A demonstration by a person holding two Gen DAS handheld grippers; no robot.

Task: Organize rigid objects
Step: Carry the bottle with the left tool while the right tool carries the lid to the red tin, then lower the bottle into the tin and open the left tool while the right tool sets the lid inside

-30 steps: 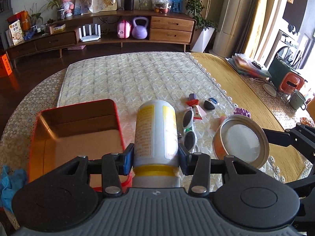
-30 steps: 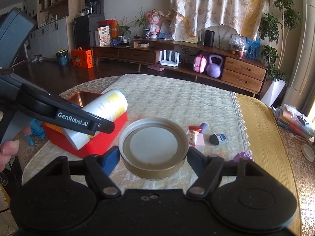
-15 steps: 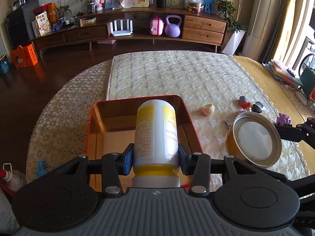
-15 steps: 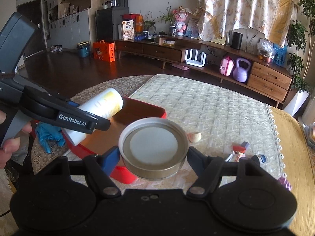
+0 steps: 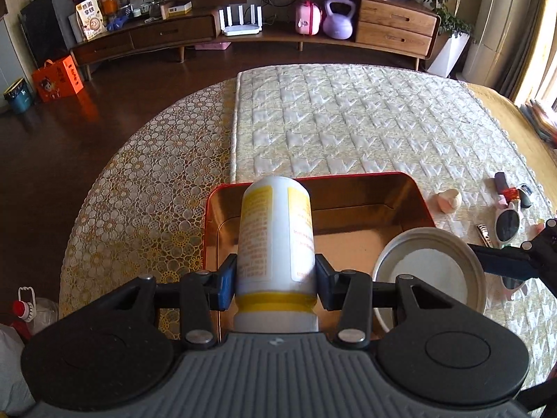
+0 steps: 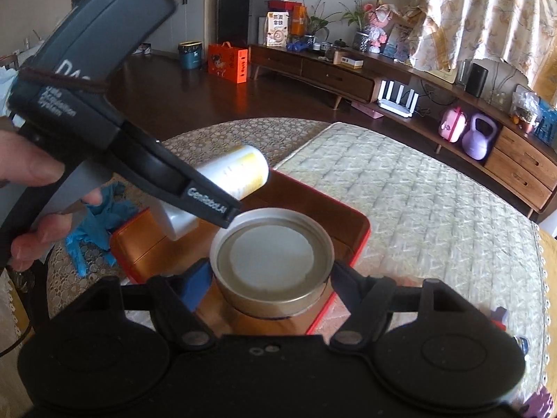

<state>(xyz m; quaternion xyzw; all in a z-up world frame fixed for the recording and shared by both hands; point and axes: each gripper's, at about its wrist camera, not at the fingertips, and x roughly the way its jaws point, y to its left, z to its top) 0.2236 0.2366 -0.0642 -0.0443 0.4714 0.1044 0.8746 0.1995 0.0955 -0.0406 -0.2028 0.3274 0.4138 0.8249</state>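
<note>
Over tray [image 5: 348, 195]: L claw [image 5: 275, 278] w/ bottle [image 5: 275, 230]

The round tabletop [image 5: 146, 188] wears a lace cloth under a quilted mat [image 5: 365, 122]; on the mat rest a red tin tray [image 5: 348, 195], white sunglasses [image 5: 508, 224] and nail clippers [image 5: 484, 235].

Dark wooden floor [image 5: 69, 132] across the upper left. Long low wooden sideboard [image 5: 243, 31] along the far wall, two pale drawers [image 5: 397, 28] at its right end. Potted plant [image 5: 449, 35] in white planter, upper right. Patterned cloth [image 6: 480, 14] hanging upper right. Daylight entering from the right edge.
</note>
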